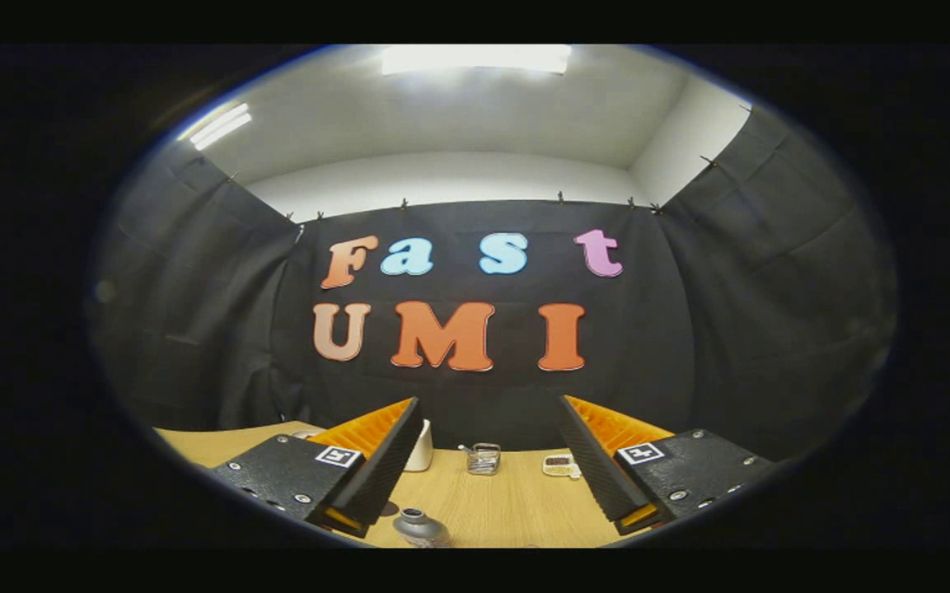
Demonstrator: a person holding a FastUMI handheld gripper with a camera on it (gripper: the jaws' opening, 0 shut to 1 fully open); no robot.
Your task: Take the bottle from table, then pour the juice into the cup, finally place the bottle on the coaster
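My gripper [487,428] is held above the wooden table [507,502] with its two fingers spread wide and nothing between them. Low between the fingers, nearest to me, I see the grey cap and shoulder of the bottle [420,527]; its body is cut off from sight. A white cup [419,447] stands farther back, partly hidden behind the left finger [380,461]. Near the right finger [594,457] a small flat round piece with a dark centre [561,465] lies on the table; it may be the coaster.
A small clear glass container [484,459] with something inside stands at the back of the table, between the cup and the flat round piece. The black cloth wall closes off the table's far side and both flanks.
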